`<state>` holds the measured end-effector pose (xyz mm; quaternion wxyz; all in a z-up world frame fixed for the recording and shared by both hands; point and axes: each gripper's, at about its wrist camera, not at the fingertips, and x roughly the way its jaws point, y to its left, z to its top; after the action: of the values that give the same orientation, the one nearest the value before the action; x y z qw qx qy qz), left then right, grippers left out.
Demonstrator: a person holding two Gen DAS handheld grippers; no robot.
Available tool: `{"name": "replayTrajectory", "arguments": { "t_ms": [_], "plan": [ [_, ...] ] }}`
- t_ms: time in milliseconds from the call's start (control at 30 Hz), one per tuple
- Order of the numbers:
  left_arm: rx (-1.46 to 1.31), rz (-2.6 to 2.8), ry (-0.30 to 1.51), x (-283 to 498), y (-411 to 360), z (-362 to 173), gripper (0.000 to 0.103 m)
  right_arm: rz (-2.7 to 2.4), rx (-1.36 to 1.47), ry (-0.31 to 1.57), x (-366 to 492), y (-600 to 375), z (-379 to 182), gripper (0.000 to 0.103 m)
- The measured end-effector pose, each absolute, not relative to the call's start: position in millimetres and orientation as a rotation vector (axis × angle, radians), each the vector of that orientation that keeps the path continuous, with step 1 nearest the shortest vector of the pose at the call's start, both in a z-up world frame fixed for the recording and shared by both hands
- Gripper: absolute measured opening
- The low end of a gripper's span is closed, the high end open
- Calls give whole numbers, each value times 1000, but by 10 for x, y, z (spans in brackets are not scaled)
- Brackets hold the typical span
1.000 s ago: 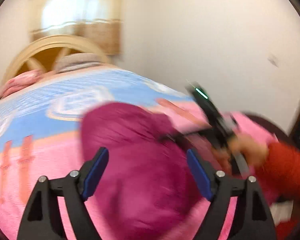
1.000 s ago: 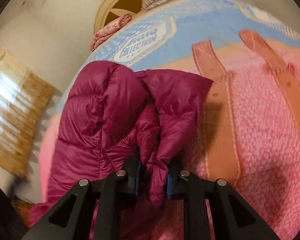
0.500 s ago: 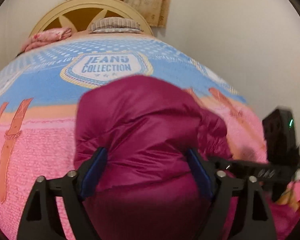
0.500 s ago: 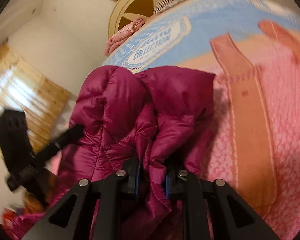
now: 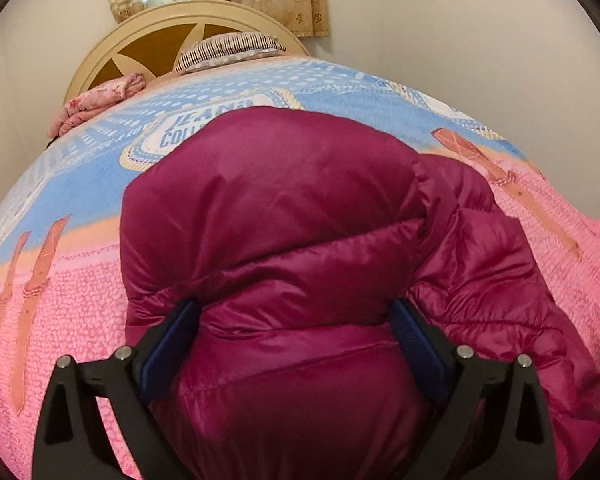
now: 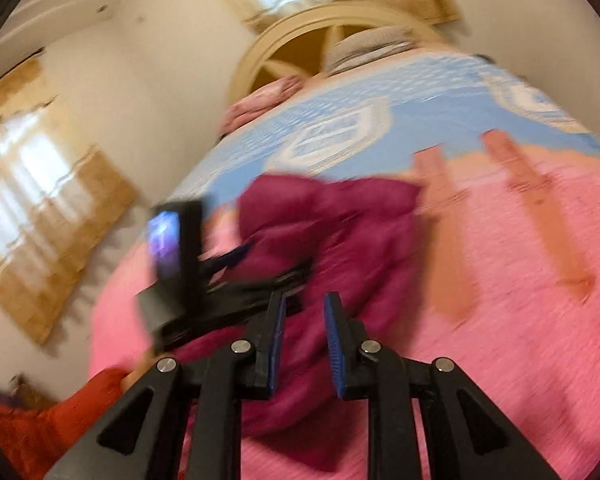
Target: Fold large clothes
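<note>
Our left claw (image 5: 296, 344) spreads wide around the magenta puffer jacket (image 5: 300, 220) on the bed (image 5: 80, 300). Our right claw (image 6: 303, 344) hovers narrow, gripping nothing.

text: "JEAN…" over "COLL…" | on: white emblem printed on the blue part of the bedspread (image 5: 204, 132), upper centre-left of left wrist view | cut off by: magenta jacket (image 5: 300, 240) | right wrist view: nothing legible, blurred
</note>
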<state>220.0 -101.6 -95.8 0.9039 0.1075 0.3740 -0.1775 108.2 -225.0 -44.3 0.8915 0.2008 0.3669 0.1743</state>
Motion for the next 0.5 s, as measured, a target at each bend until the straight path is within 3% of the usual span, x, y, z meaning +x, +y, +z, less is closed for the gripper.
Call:
{"name": "replayTrajectory", "arguments": {
  "t_ms": [200,500],
  "plan": [
    [224,-370,778,2217,-999,-960,98,307,377,892,935,-2126,-961,20],
    [246,-343,769,2236,-1087,-1040,101,315,541,891,808,-2310,-1361,18]
  ]
}}
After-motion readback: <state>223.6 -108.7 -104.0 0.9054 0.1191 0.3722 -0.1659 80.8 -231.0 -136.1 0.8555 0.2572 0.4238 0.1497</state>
